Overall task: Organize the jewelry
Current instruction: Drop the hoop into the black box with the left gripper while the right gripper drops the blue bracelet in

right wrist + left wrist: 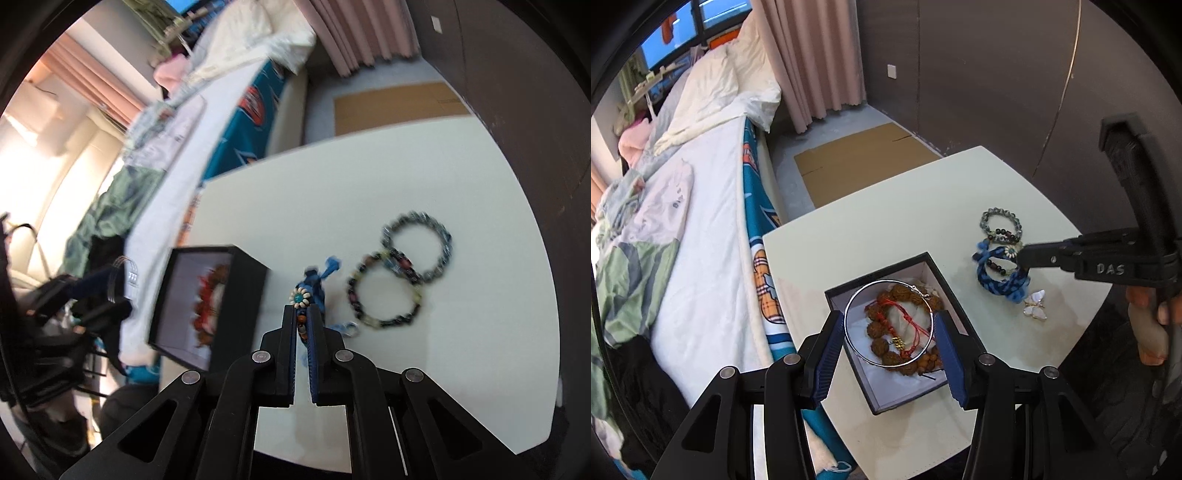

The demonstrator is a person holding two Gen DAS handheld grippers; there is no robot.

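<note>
The left tool [888, 328] grips the silver bangle [886, 288] above the box [846, 291]; a slip drops it askew. The right tool [303, 314], clamped on the blue bracelet [314, 280] beside the box, may snag the neighbouring bead bracelets [384, 295].

From my left wrist feed I can read exactly one thing: the raised letters "DAS" moulded into the black body of the right gripper [1023, 258], on the broad part behind its fingers, coming in from the right edge. There's also a small dark mark printed on the white garment [670, 199] lying on the bed [713, 236], but it's too small and warped for me to make out. The teal blanket [759, 221] over the bed's edge carries orange printed shapes, possibly lettering; I can't read them in either view. On my right wrist feed everything is motion-blurred, and nothing legible shows there.
</note>
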